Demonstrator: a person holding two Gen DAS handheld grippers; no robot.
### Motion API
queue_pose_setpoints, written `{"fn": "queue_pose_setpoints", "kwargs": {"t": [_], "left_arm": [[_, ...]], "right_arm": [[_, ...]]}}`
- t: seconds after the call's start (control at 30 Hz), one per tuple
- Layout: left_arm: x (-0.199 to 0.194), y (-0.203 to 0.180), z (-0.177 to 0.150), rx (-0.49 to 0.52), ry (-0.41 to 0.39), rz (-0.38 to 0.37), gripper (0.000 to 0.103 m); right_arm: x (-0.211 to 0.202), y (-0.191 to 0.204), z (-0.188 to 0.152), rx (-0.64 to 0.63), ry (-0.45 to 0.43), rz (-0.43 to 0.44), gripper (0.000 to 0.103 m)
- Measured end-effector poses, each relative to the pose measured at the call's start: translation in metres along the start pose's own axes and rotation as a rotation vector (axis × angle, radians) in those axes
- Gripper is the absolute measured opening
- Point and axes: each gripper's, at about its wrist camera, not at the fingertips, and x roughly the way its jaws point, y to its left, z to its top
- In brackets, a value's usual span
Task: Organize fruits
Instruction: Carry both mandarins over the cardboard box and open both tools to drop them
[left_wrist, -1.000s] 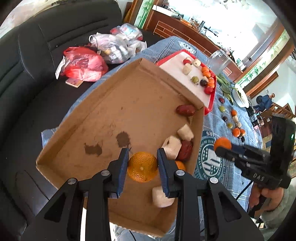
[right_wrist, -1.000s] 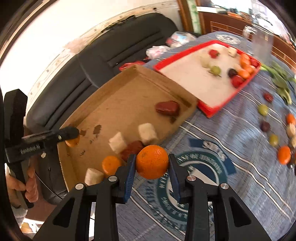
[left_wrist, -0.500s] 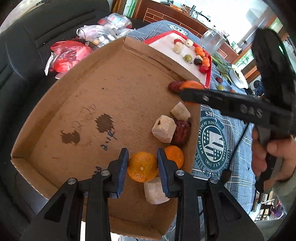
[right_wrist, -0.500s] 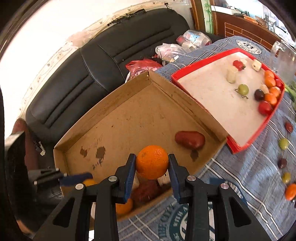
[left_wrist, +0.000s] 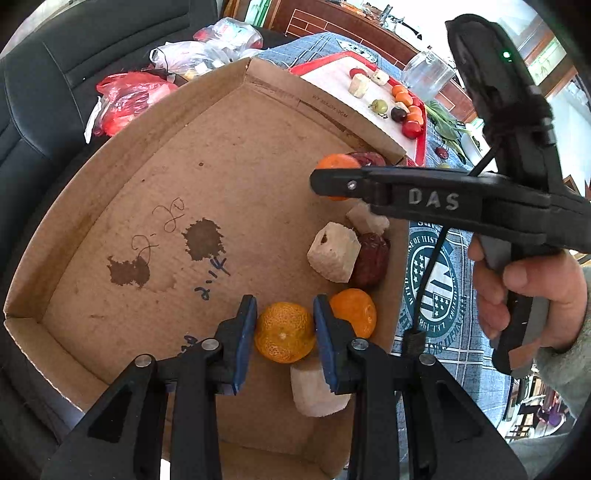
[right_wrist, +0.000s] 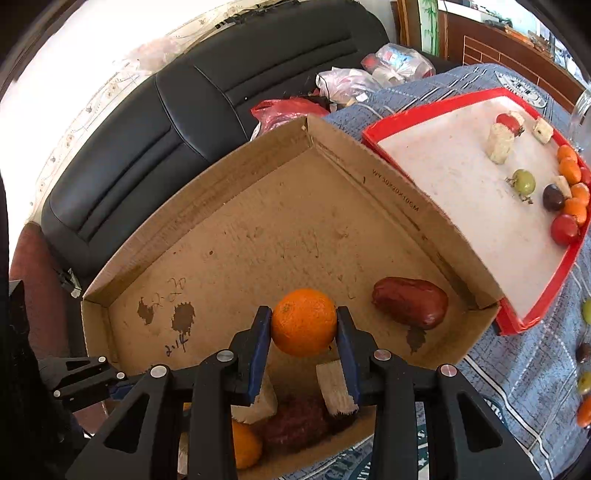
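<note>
Over shallow brown cardboard box (right_wrist: 258, 221): right gripper (right_wrist: 303, 328), clamped on round orange tangerine (right_wrist: 303, 322), has swung in from blue cloth at 4 o'clock. Left gripper (left_wrist: 284, 332) clamps dimpled tangerine (left_wrist: 283, 331), now lower, near box floor beside loose tangerine (left_wrist: 354, 312) at 3 o'clock. Judgement: both fruits ready for release in box.

Blue-clothed table (right_wrist: 517, 387): cardboard box (right_wrist: 236, 206), red tray (right_wrist: 554, 291), perhaps loose tomatoes (right_wrist: 583, 354).
</note>
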Motion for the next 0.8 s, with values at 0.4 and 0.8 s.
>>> {"fn": "queue_pose_setpoints", "kwargs": {"t": [0.4, 0.8], "left_arm": [[0.005, -0.008, 0.002, 0.023, 0.007, 0.009, 0.029], [0.008, -0.012, 0.002, 0.008, 0.009, 0.018, 0.030]], "right_arm": [[0.012, 0.006, 0.002, -0.019, 0.011, -0.012, 0.038], [-0.016, 0.003, -0.011, 0.013, -0.039, -0.002, 0.044]]}}
